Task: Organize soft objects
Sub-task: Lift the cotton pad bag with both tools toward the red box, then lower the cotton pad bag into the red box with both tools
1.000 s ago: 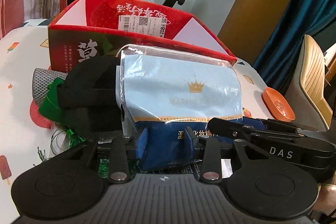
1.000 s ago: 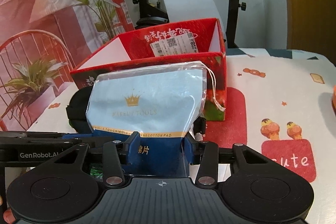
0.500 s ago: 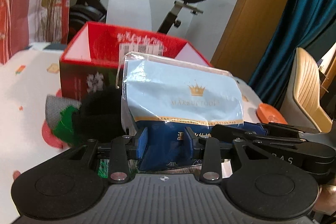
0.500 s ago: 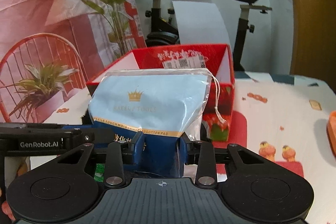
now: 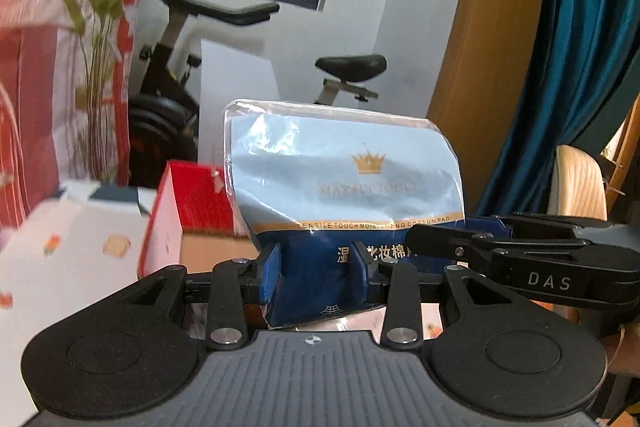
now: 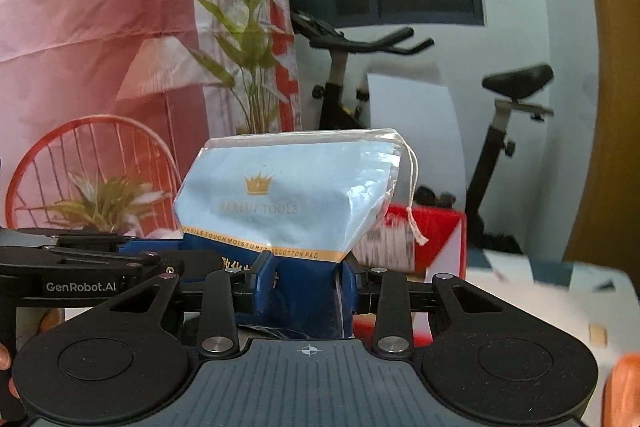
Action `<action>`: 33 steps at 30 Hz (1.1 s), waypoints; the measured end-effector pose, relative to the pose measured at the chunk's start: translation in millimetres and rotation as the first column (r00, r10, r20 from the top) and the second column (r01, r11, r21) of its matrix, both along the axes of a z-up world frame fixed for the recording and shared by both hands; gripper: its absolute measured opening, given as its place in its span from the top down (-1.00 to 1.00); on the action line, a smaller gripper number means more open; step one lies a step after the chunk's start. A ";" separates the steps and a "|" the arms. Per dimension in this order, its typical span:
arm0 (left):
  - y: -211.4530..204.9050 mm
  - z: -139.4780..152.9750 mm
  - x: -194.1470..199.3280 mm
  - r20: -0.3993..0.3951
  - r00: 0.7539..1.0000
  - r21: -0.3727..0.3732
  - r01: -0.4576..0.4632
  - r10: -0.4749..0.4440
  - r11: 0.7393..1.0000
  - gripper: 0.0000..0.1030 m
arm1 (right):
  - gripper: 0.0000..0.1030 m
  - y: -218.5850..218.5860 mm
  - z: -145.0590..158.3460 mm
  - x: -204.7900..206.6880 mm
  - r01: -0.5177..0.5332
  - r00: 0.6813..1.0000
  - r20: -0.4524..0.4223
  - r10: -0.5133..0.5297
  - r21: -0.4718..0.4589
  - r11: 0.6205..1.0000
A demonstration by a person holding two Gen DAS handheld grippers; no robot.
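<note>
A clear drawstring bag of cotton pads [image 5: 344, 179], pale blue above and dark blue below, hangs upright in the air above the table. My left gripper [image 5: 316, 275] is shut on its dark lower part, blue pads pressing both sides. My right gripper [image 6: 306, 275] is shut on the same bag [image 6: 288, 195] from the other side, and its black finger [image 5: 452, 239] reaches in from the right in the left wrist view. The open red cardboard box [image 5: 200, 199] stands lower down behind the bag, also visible as the box [image 6: 432, 227] in the right wrist view.
A white patterned tablecloth [image 5: 72, 247] covers the table under the box. An exercise bike [image 6: 500, 131] and a white board stand behind it. A pale chair [image 5: 576, 183] and teal curtain are at the right. An orange item [image 6: 624, 387] shows at the lower right.
Both grippers have risen with the bag between them. The red box and table have sunk lower in both views, and the black and green items beside the box have dropped out of sight.
</note>
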State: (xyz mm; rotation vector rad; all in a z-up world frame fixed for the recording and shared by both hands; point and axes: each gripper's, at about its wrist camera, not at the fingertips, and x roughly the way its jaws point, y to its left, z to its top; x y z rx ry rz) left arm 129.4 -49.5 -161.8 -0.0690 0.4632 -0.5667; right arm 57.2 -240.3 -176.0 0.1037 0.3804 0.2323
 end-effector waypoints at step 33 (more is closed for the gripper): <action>-39.2 -52.4 180.3 -0.433 0.900 0.164 0.135 -0.052 0.977 0.23 | 0.37 -39.1 -66.0 211.2 0.021 0.876 -0.482 0.017 0.074 0.997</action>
